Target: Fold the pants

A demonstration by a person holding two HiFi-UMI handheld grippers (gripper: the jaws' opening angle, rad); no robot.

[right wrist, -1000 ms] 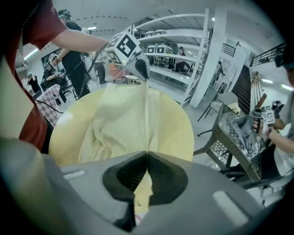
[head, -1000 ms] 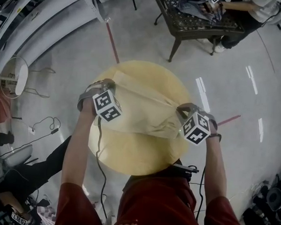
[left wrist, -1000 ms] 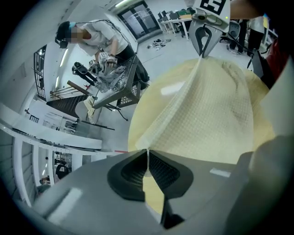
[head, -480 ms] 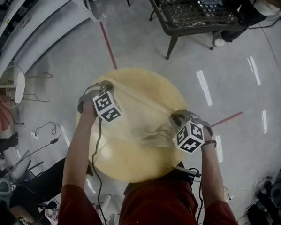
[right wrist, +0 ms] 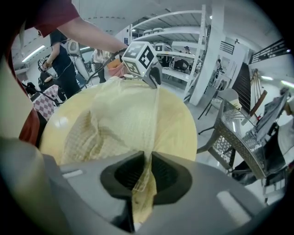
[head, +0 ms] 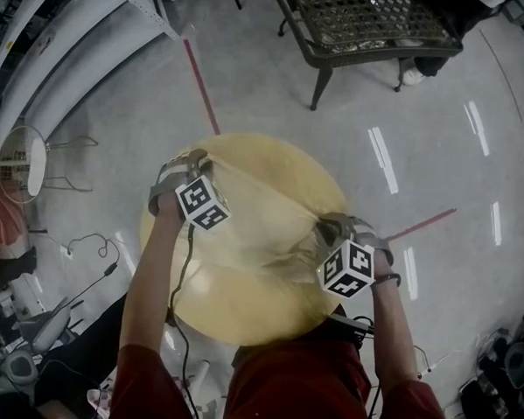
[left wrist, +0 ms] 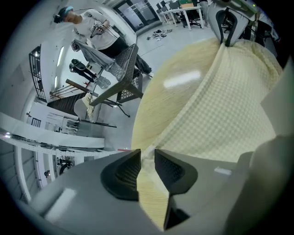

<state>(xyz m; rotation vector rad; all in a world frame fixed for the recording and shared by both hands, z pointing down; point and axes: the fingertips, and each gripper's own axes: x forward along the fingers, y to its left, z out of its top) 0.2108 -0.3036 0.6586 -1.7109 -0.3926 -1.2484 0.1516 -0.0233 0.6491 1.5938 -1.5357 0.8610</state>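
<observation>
The yellow pants (head: 263,220) are spread on the round table (head: 239,310), one end between the left gripper's (left wrist: 147,155) fingers, the other between the right gripper's (right wrist: 148,158); both pairs have just been opened.

Pants (head: 262,217) of matt pale-yellow cloth in a fine waffle-like weave, soft and creased between the fingers (left wrist: 124,172) — their pads dark, ribbed, matt, set in smooth grey plastic, table (head: 239,317) beyond the fingers smooth with a soft sheen, floor (head: 277,82) grey and glossy.
</observation>
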